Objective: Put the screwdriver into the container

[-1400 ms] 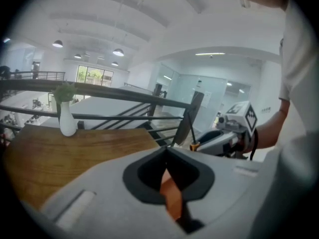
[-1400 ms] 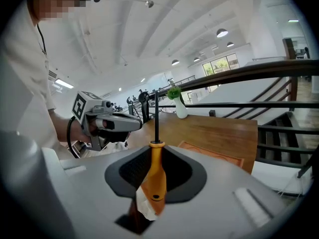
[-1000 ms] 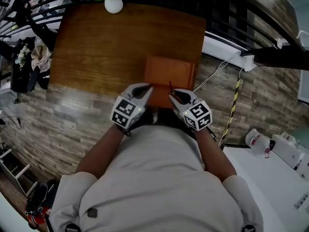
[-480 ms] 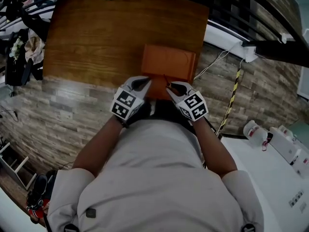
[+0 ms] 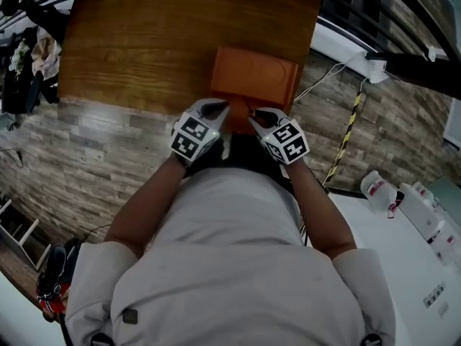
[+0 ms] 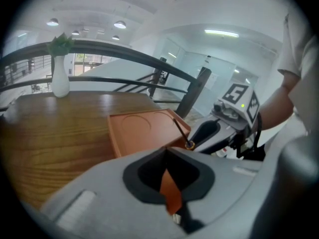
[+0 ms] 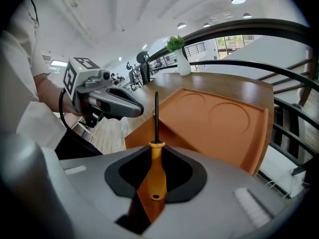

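Left gripper (image 5: 218,107) is clenched on nothing, its tip at the container's (image 5: 256,78) near edge. Right gripper (image 5: 254,118) grasps the screwdriver (image 7: 155,171) by its orange handle, shaft pointing over that edge. Both sit lower and closer to the container, by the table's (image 5: 144,42) near right corner, than a second ago; release looks near.

Open-plan office, likely mezzanine. Black railing (image 6: 124,50) across upper frame, recessed ceiling lights (image 6: 119,25), glass partitions (image 6: 175,54) behind the wooden table (image 6: 50,133).
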`<action>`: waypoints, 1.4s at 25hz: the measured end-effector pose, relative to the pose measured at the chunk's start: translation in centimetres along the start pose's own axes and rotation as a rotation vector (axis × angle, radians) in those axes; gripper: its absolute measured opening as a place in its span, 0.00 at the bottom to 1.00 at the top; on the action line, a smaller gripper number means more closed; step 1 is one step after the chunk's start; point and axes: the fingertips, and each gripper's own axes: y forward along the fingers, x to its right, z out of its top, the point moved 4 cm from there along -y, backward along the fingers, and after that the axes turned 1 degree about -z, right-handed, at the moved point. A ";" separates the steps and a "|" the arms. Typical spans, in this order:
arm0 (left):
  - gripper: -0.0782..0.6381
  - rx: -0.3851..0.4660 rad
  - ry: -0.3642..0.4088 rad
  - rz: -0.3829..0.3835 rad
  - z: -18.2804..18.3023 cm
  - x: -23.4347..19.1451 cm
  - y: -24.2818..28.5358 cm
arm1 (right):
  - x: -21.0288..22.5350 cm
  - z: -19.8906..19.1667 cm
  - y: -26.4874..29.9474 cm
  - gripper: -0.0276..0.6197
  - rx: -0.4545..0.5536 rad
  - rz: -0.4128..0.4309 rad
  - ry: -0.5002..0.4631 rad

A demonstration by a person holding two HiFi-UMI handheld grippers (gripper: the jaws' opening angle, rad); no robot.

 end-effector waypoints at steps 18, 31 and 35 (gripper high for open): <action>0.11 -0.089 -0.009 0.014 -2.5 -1.1 2.1 | 0.7 -2.3 3.6 0.16 -0.179 -0.058 -0.077; 0.11 -0.124 -0.029 0.011 -3.5 -0.6 2.4 | 0.6 -3.1 5.5 0.17 -0.333 -0.094 -0.119; 0.11 -0.125 -0.033 0.015 -3.4 -0.6 2.5 | 0.9 -3.2 5.8 0.17 -0.345 -0.091 -0.123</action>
